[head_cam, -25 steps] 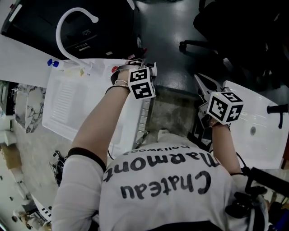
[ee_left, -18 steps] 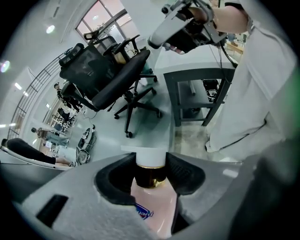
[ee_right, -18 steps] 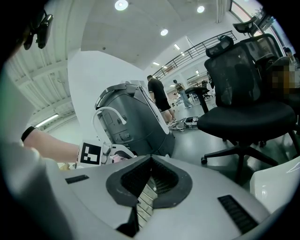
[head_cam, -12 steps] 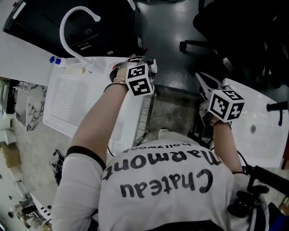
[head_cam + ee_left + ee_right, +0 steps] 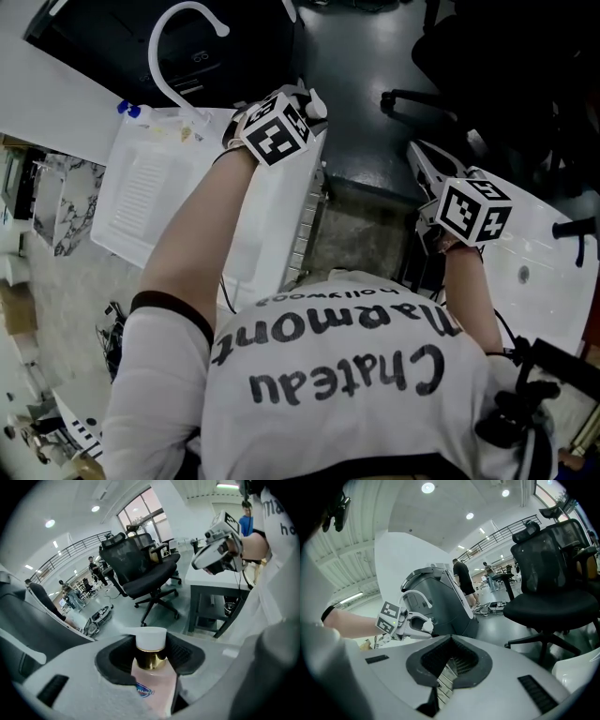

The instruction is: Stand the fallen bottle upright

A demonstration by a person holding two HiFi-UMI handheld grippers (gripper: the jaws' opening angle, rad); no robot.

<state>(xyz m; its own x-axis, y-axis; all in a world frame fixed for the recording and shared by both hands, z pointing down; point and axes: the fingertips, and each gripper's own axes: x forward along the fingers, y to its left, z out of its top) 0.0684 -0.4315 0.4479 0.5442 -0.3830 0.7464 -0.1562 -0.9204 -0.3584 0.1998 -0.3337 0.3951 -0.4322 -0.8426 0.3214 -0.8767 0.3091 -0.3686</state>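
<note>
A pale pink bottle (image 5: 153,684) with a gold collar and a white cap (image 5: 151,638) stands between the dark pads of my left gripper (image 5: 151,652), neck up. The pads press on its neck and shoulders from both sides. In the head view the left gripper (image 5: 302,101) hangs over the far edge of the white drainboard (image 5: 141,202), and the hand and marker cube hide the bottle. My right gripper (image 5: 424,167) stays off to the right above the grey table edge. Its jaws (image 5: 450,641) meet at the tips with nothing between them.
A white arched faucet (image 5: 178,37) rises behind the drainboard. A wire rack (image 5: 307,230) runs along the drainboard's right edge. A white tabletop (image 5: 553,272) lies at the right. Black office chairs (image 5: 140,569) stand on the grey floor beyond.
My left gripper has risen and rolled, and its marker cube now sits tilted and farther up the picture. The right gripper has stayed put.
</note>
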